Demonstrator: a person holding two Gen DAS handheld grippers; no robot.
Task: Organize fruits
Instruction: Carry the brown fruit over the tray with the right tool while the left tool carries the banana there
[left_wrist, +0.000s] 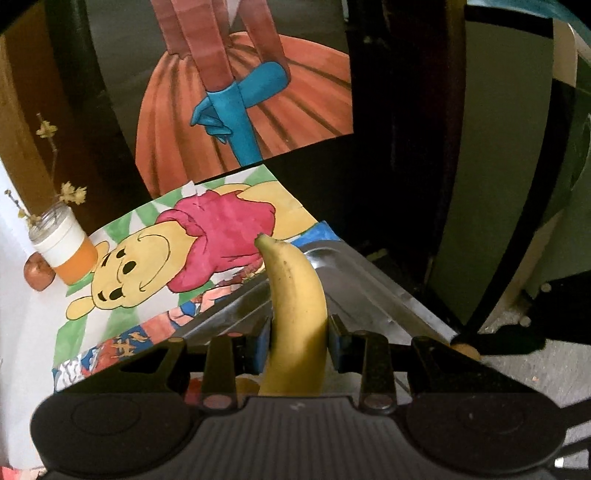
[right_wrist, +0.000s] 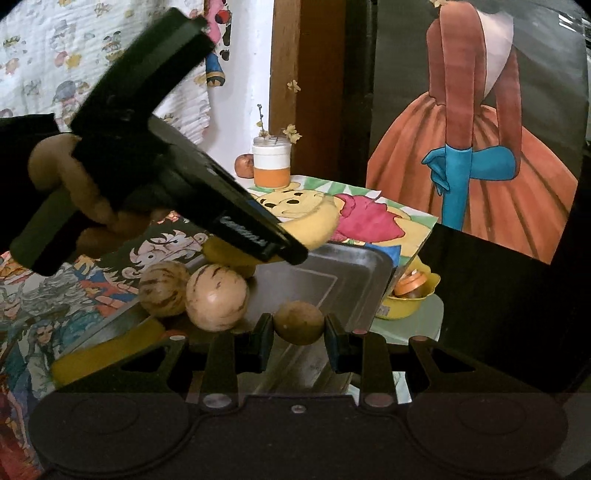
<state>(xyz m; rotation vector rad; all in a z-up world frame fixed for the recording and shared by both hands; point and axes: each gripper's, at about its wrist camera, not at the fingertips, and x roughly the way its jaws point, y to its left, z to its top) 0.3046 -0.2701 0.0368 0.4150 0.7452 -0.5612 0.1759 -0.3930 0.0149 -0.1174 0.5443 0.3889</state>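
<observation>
My left gripper (left_wrist: 299, 341) is shut on a yellow banana (left_wrist: 295, 314) and holds it above a metal tray (left_wrist: 373, 291). In the right wrist view the left gripper's black body (right_wrist: 192, 192) reaches over the tray (right_wrist: 354, 273), and the banana (right_wrist: 321, 225) shows past it. My right gripper (right_wrist: 299, 339) is shut on a small round brown fruit (right_wrist: 299, 321) at the tray's near edge. Two pale striped round fruits (right_wrist: 216, 297) sit at the tray's left end. Another banana (right_wrist: 107, 350) lies at the near left.
A jar with dried twigs (right_wrist: 271, 162) and a small red fruit (right_wrist: 245, 165) stand at the back. Cartoon drawings (right_wrist: 369, 218) cover the table. A yellow bowl (right_wrist: 406, 299) sits lower right beyond the tray. A large painting (right_wrist: 480, 147) leans behind.
</observation>
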